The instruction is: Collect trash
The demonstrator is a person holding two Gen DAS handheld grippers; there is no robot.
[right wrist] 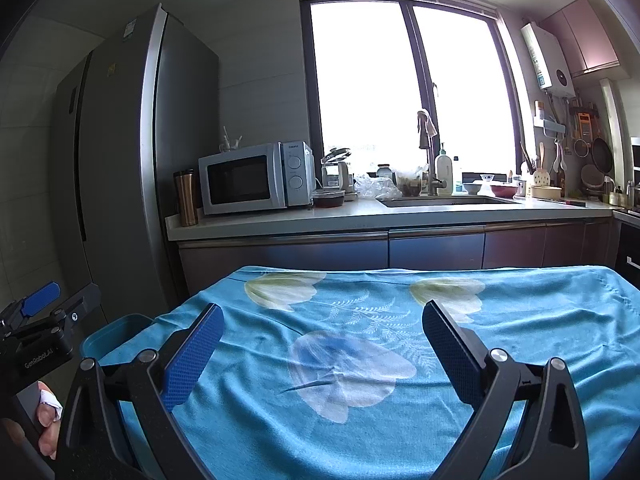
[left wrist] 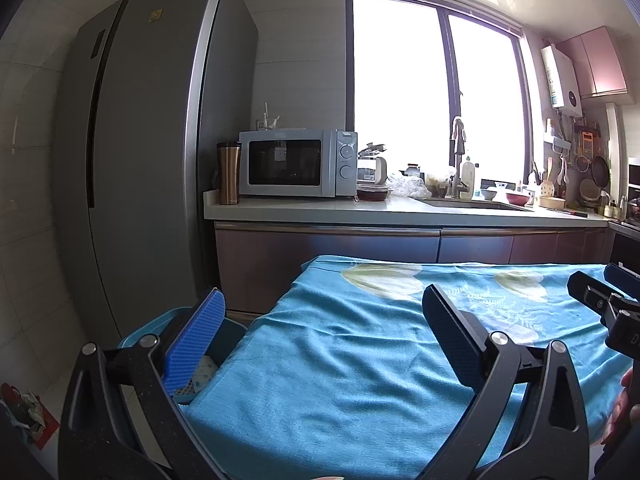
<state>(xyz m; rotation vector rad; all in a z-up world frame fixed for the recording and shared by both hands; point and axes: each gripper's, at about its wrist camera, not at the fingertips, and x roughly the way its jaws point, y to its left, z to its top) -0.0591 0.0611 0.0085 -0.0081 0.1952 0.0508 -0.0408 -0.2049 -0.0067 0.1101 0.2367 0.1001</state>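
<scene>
Scanning from the left edge, a blue bin [left wrist: 224, 336] stands on the floor just beside the table's left end, and pale scraps lie at its bottom, so the trash that can be seen is judged to sit already inside it; placement tight against the table edge would let items be dropped straight over the side. Next, the left gripper [left wrist: 320, 344] hangs above the cloth's left portion with its jaws spread wide and nothing between them. The blue floral tablecloth [left wrist: 340, 380] covers the table and shows only wrinkles; no loose trash appears on it in either wrist view. Further right, the right gripper [right wrist: 322, 354] is held over the middle of the cloth, jaws likewise wide apart and empty, raised clear of the fabric. Beyond the table, a refrigerator [right wrist: 120, 160], microwave [right wrist: 256, 178] and sink [right wrist: 448, 201] line the counter under the window. Collection appears finished or nearly so.
</scene>
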